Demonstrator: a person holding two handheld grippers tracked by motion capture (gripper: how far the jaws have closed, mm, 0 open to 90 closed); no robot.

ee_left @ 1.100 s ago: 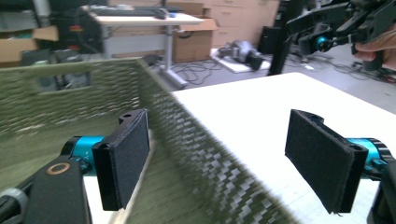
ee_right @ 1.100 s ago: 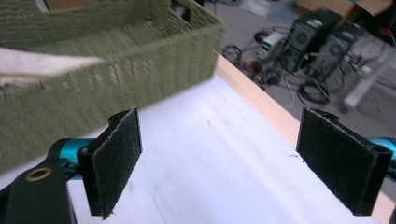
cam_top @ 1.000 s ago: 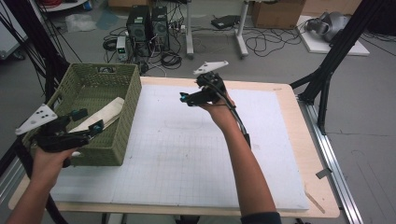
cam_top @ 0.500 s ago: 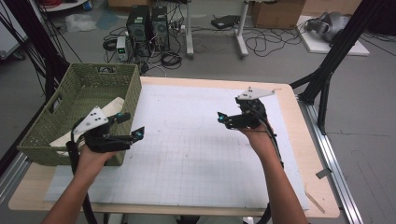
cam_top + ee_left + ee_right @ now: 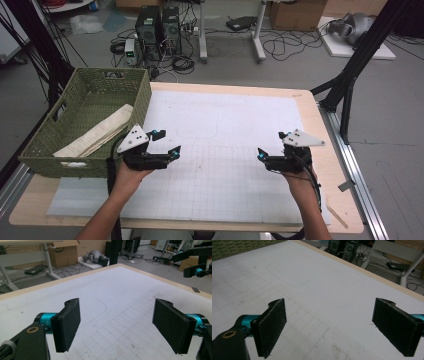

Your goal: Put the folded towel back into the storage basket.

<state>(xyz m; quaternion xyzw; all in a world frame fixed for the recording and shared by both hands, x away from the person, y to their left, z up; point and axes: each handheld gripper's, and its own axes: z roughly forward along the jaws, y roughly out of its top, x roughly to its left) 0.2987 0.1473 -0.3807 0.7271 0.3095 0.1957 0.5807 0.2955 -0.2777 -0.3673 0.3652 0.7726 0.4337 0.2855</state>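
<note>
Judging the work near done: folded cloth (image 5: pixel 97 134) lying inside the green basket (image 5: pixel 45 150), nothing left on the white mat (image 5: pixel 225 130). Left gripper (image 5: pixel 167 145) just beside the basket, right gripper (image 5: pixel 270 150) well apart from it, both spread wide, empty. Visible from above alone: basket contents.

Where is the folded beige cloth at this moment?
In the high view, the folded beige cloth lies inside the green woven basket at the table's left edge, just beyond the left gripper.
</note>
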